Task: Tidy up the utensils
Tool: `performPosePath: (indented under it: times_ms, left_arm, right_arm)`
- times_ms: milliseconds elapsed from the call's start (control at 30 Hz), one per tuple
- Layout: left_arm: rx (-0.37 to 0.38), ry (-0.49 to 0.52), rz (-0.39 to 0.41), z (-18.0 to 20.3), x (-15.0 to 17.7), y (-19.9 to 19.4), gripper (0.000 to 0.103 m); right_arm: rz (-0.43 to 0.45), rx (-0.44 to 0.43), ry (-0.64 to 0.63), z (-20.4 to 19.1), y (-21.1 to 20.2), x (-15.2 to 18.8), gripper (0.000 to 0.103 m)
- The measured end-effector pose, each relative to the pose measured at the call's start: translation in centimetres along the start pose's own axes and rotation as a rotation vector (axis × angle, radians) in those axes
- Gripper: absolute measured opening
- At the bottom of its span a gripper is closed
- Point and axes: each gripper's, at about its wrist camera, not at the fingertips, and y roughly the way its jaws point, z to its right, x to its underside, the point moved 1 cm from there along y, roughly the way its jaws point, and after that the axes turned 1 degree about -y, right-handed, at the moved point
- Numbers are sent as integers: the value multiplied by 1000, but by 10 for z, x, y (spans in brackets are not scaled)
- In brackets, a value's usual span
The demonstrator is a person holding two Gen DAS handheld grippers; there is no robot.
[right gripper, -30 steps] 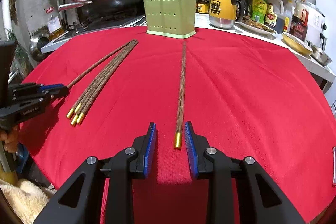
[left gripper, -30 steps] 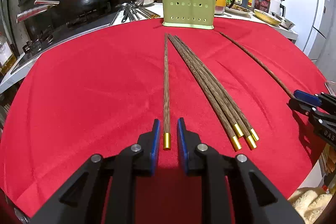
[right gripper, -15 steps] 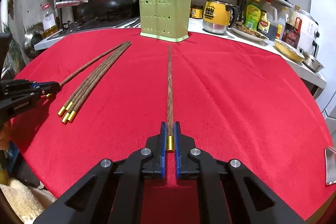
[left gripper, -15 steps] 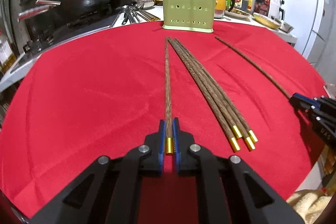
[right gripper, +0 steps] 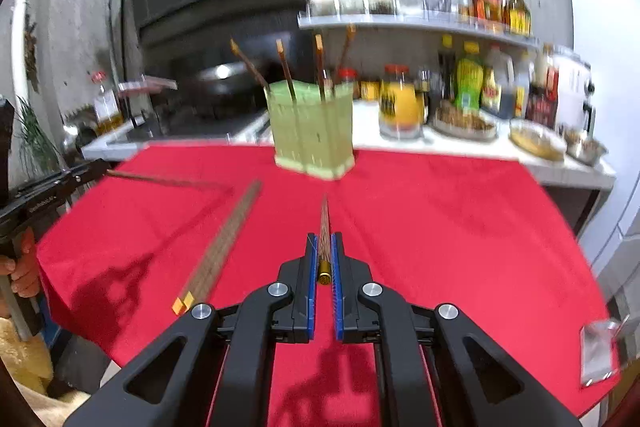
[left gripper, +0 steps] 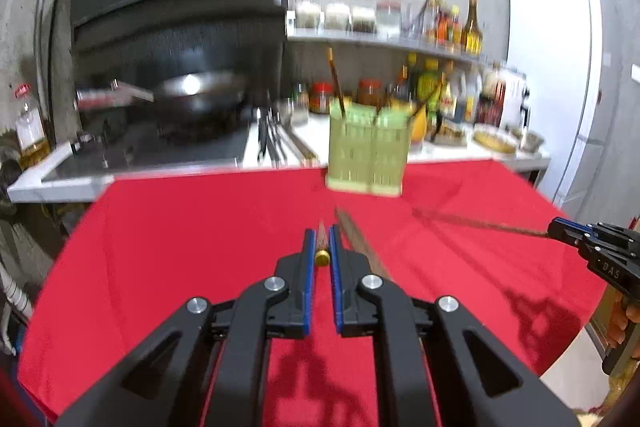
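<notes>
My left gripper [left gripper: 321, 239] is shut on the gold-capped end of a brown chopstick [left gripper: 321, 231] and holds it lifted above the red table. My right gripper [right gripper: 325, 245] is shut on another chopstick [right gripper: 325, 223], also lifted, pointing toward the green perforated holder [right gripper: 312, 131]. The holder [left gripper: 366, 157] stands at the table's far edge with several chopsticks in it. A bundle of gold-tipped chopsticks [right gripper: 220, 247] lies on the cloth; it also shows in the left wrist view [left gripper: 360, 243]. Each gripper shows in the other's view, the right [left gripper: 560, 229] and the left [right gripper: 86, 175].
The red-clothed table [right gripper: 440, 227] ends at a counter with a yellow mug [right gripper: 400, 107], bottles, bowls and a stove with a wok [left gripper: 196, 95]. Metal utensils [left gripper: 272, 143] lie on the counter. A white fridge [left gripper: 552, 67] stands at the right.
Both grippers have lifted their chopsticks off the cloth and tilted up, so the views now look level at the holder and the wall. The frames are motion-blurred.
</notes>
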Motion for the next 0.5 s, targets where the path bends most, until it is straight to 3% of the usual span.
performPosePath:
  times_ms: [267, 500]
  left_arm:
    - [11, -13, 130, -4, -33, -34, 7]
    - [28, -27, 163, -5, -43, -46, 7]
  right_arm:
    - [138, -10, -23, -7, -29, -50, 7]
    - [200, -1, -54, -10, -41, -77, 7]
